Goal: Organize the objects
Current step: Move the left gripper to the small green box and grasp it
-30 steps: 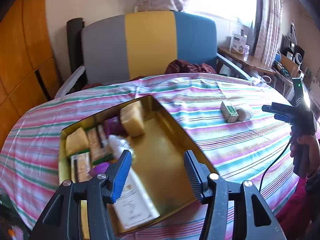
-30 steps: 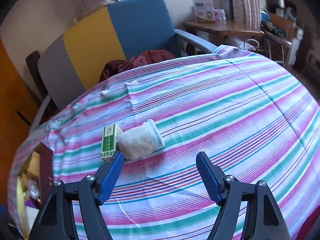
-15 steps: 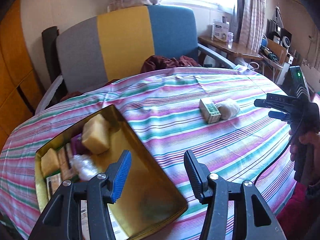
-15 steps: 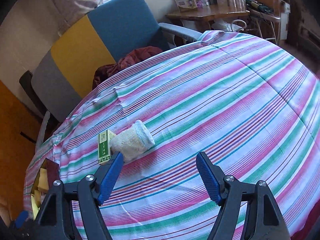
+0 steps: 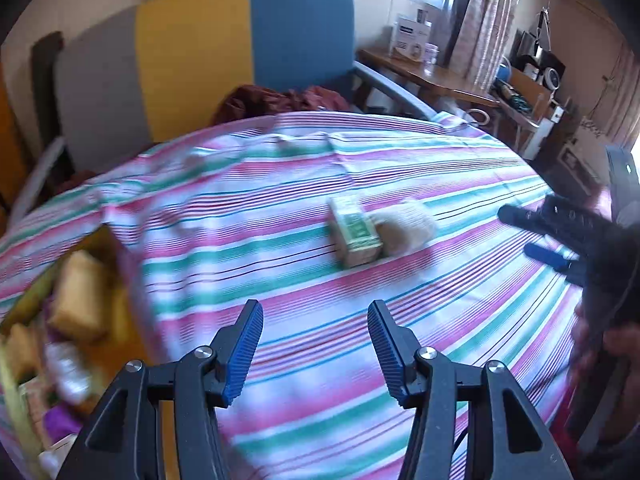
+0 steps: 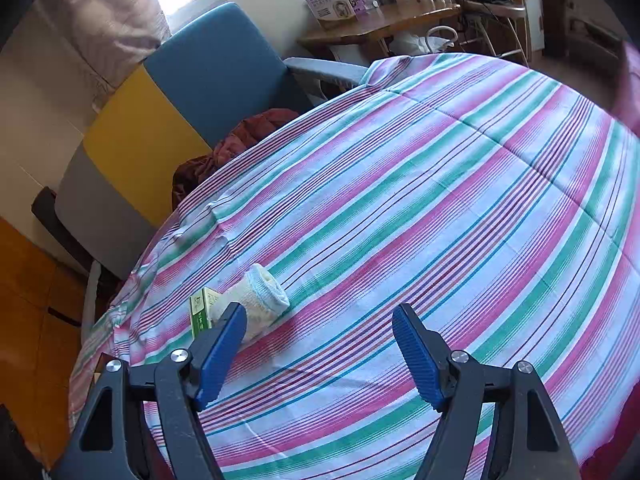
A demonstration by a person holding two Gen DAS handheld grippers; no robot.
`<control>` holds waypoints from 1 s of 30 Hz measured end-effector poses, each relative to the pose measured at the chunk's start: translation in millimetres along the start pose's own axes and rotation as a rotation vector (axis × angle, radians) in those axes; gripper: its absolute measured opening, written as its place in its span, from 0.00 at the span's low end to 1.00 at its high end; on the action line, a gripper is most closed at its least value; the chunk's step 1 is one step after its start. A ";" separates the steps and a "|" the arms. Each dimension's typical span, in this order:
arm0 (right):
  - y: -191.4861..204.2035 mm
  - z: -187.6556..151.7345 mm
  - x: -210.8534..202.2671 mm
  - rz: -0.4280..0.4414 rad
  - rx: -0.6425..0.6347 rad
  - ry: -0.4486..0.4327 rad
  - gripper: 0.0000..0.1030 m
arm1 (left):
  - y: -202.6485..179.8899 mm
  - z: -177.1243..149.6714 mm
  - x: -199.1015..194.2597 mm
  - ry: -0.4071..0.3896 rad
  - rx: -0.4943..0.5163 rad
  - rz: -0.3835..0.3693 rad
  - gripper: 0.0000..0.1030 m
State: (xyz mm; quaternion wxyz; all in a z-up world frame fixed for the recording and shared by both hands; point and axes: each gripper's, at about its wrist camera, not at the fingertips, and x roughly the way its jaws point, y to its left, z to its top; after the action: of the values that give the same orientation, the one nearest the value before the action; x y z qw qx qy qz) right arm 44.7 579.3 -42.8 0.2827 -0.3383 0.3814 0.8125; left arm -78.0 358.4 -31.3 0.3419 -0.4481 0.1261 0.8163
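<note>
Striped tablecloth (image 5: pixel 304 184) fills frame, gold tin (image 5: pixel 24 308) lower left, green carton (image 5: pixel 354 232) touching white sock roll (image 5: pixel 406 226) mid-frame above the left gripper (image 5: pixel 316 350), print unreadable; left and right gripper (image 6: pixel 320 354) both spread, empty.

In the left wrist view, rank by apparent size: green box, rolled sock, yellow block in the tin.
1. yellow block, though it sits nearer the camera and is blurred.
2-3. green box and rolled sock look about alike; too blurred to rank.
</note>
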 end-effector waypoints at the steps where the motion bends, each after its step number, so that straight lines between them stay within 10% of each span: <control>1: 0.4 0.0 1.2 0.004 0.004 0.006 0.74 | -2.3 4.5 6.5 0.007 -0.007 -0.009 0.54; 20: 2.9 -4.1 16.8 0.034 0.008 0.087 0.76 | -6.6 84.2 140.4 0.145 -0.172 -0.035 0.54; 23: 3.4 -4.8 19.5 0.025 -0.003 0.098 0.76 | 0.4 81.7 153.4 0.185 -0.188 -0.041 0.36; 30: 7.6 -4.6 23.8 0.022 -0.035 0.116 0.76 | 14.7 45.1 123.9 0.162 -0.156 -0.033 0.34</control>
State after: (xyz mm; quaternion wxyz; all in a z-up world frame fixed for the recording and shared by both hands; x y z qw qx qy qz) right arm 26.3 576.2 -59.9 0.2450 -0.3855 0.3865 0.8013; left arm -162.1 425.9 -108.7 0.3081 -0.5397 0.0822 0.7791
